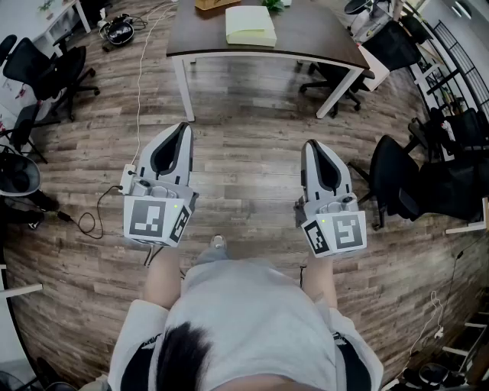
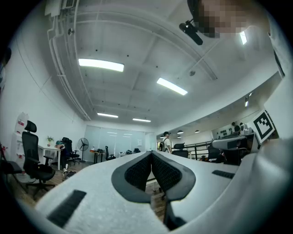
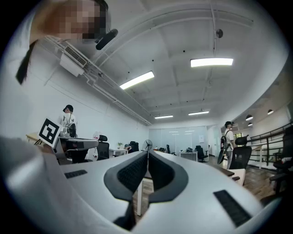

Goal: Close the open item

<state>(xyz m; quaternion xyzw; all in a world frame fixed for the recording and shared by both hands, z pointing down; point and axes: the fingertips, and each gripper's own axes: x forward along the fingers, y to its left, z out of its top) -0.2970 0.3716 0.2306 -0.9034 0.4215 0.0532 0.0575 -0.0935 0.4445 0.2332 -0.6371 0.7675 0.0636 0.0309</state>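
On the dark brown table [image 1: 306, 34] ahead lies a pale yellow-green flat case [image 1: 250, 27]; from here I cannot tell if it is open. My left gripper [image 1: 183, 127] and right gripper [image 1: 309, 143] are held side by side over the wooden floor, well short of the table. Both point forward, roughly level. In the left gripper view the left gripper [image 2: 151, 153] has its dark pads meeting at the tips with nothing between them. The right gripper view shows the right gripper [image 3: 147, 152] the same way, tips together and empty.
Black office chairs stand at the left [image 1: 46, 72] and at the right [image 1: 397, 179]. A cable [image 1: 92, 221] trails over the floor at the left. A brown object [image 1: 216, 4] sits at the table's far edge. People stand far off in the office [image 2: 165, 140].
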